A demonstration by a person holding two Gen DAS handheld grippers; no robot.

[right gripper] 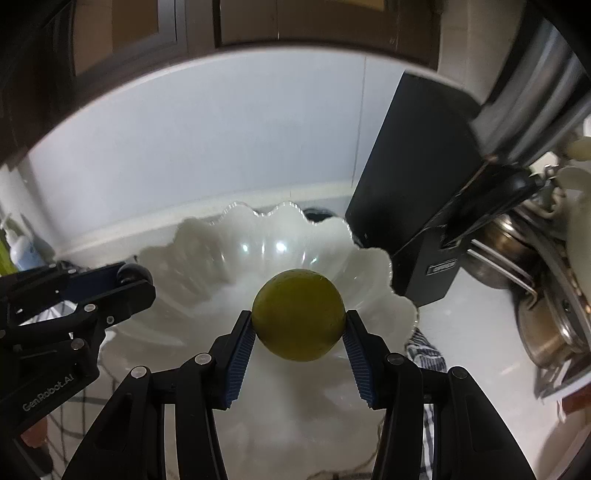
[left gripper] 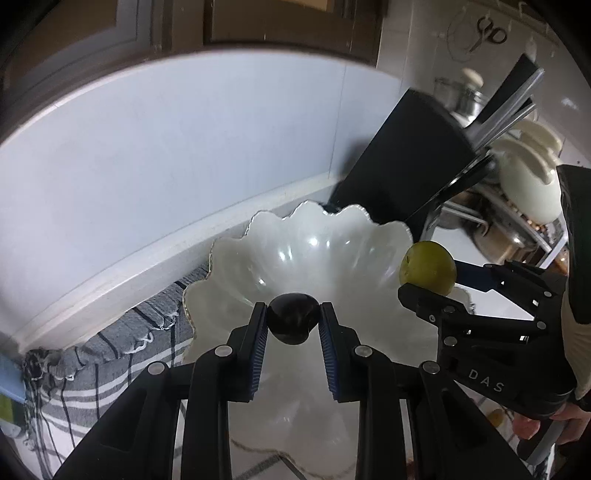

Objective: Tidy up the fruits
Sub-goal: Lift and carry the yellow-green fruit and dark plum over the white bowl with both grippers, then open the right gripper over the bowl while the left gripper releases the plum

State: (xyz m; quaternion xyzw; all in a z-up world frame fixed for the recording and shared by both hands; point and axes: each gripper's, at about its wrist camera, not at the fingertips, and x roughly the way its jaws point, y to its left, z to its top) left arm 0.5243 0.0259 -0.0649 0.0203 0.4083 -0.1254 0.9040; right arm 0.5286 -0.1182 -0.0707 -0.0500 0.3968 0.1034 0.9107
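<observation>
Over the white bowl point(left gripper: 314, 254) my left gripper point(left gripper: 293, 323) clamps a dark plum point(left gripper: 293, 322), my right gripper point(right gripper: 299, 320) a green fruit point(right gripper: 299, 314). Only the left view shows scissors point(left gripper: 489, 33) on the wall; only the right shows a blue bottle point(right gripper: 24, 251).

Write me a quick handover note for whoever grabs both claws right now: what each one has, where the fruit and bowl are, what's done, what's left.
Left claw: shut on a small dark fruit, held over the near side of the white scalloped bowl.
Right claw: shut on a round green fruit, also held above the bowl, beside the left one.
Bowl: sits on the counter, partly on a striped cloth, in front of a black knife block. No fruit shows in the part of it in view.
Done: both fruits picked up and brought to the bowl.
Left: probably lower and release each into the bowl, one at a time so the claws do not bump.
</observation>
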